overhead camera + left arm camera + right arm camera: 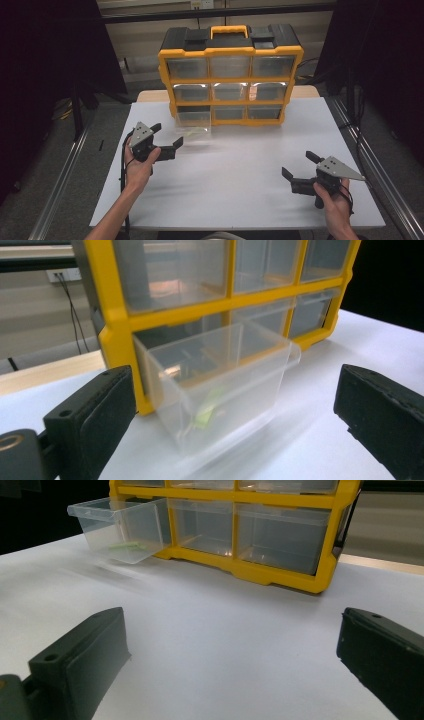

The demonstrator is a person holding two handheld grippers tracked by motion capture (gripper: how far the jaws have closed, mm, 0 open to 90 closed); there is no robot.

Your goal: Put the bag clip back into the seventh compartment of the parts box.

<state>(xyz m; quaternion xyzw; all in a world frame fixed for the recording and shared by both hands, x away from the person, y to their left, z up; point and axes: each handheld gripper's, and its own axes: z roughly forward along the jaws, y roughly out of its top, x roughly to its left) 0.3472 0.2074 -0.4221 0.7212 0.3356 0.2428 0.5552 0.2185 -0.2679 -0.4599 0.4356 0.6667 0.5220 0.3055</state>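
Observation:
A yellow and black drawer cabinet [230,75] stands at the back of the white table [235,190]. Its bottom-left clear drawer [193,122] [220,380] [120,527] is pulled most of the way out, and a small pale green piece [207,410] [127,545] lies inside it. My left gripper [167,136] [235,415] is open, held just left of and in front of that drawer with nothing between its jaws. My right gripper [300,165] [230,660] is open too, low over the front right of the table, far from the cabinet.
The other drawers [230,92] of the cabinet are pushed in. Metal rails [372,170] run along both sides of the table. A wooden surface [150,95] shows behind the white top, and dark curtains hang on either side.

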